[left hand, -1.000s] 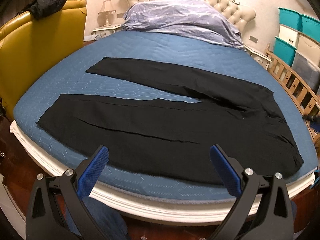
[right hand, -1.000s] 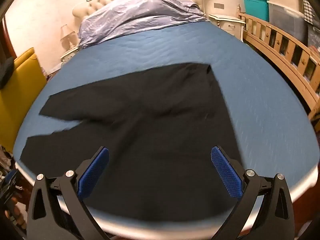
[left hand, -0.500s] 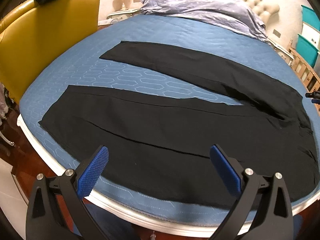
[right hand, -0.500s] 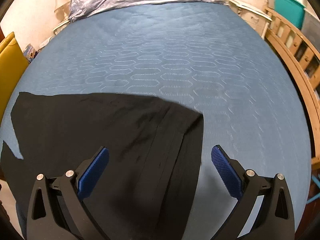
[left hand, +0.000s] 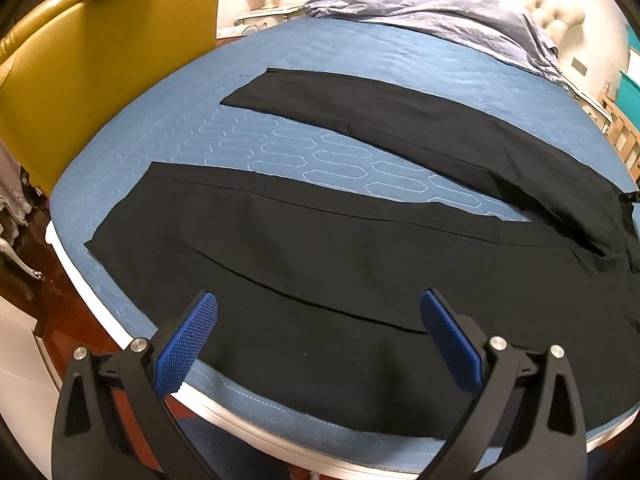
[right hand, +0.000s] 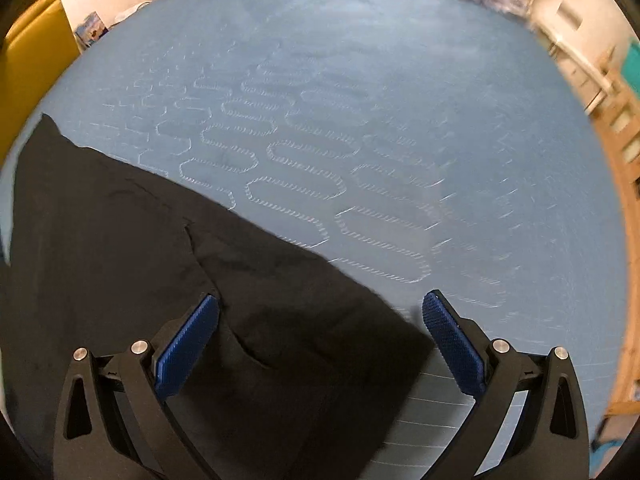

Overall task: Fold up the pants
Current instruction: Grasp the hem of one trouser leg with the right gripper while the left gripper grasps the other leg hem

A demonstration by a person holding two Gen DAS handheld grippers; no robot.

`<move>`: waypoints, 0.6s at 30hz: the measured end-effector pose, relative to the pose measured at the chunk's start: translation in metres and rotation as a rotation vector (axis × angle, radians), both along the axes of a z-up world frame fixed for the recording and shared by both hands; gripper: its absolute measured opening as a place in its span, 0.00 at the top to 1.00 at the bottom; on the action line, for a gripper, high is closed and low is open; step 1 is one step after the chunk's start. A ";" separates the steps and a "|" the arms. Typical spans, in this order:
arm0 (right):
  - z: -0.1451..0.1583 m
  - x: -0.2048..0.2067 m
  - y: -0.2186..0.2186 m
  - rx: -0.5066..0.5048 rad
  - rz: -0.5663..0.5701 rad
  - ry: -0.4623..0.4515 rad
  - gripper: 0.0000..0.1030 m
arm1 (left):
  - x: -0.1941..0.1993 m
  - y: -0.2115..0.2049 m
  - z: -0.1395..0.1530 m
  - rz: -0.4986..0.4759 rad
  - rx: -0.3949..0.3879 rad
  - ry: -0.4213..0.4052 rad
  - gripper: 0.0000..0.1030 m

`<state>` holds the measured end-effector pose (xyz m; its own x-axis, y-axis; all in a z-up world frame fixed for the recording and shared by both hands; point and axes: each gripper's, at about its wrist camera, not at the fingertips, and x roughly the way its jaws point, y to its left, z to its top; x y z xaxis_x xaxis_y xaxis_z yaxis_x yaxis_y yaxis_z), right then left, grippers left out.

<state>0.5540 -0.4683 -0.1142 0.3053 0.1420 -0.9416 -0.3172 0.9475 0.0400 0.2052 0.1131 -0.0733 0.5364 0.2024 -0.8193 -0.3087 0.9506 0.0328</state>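
Observation:
Black pants (left hand: 340, 248) lie flat on the blue quilted bed (left hand: 208, 136), legs spread apart and pointing left, waist at the right. My left gripper (left hand: 318, 340) hangs open over the near leg by the bed's front edge, nothing between its blue pads. In the right wrist view the waist end of the pants (right hand: 168, 280) fills the lower left, its corner reaching between the fingers. My right gripper (right hand: 320, 340) is open just above that corner, close to the cloth; whether it touches is unclear. The view is motion-blurred.
A yellow armchair (left hand: 80, 92) stands left of the bed. A lilac duvet (left hand: 432, 8) is bunched against the tufted headboard (left hand: 556, 4). A wooden rail (right hand: 624, 184) and teal storage boxes (left hand: 632, 84) are on the right. The bed's white front rim (left hand: 256, 428) runs below the left gripper.
Both grippers have moved closer to the bed. The left view has shifted leftward along the legs. The right gripper has dropped toward the waist corner, which now lies between its fingers.

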 end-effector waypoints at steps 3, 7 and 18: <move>-0.013 -0.003 0.002 0.038 -0.007 0.065 0.11 | 0.004 0.001 0.004 -0.018 -0.020 -0.008 0.01; 0.009 -0.021 0.000 0.046 -0.030 -0.006 0.77 | 0.019 0.018 0.015 -0.019 -0.069 -0.037 0.01; 0.106 -0.151 0.001 0.145 -0.071 -0.308 0.84 | 0.180 0.149 0.029 0.135 -0.525 -0.092 0.31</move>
<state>0.4032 -0.4678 -0.0081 0.5861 0.2356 -0.7752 -0.2685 0.9592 0.0886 0.3856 0.2622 -0.0441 0.6080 -0.1488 -0.7799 -0.4085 0.7836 -0.4680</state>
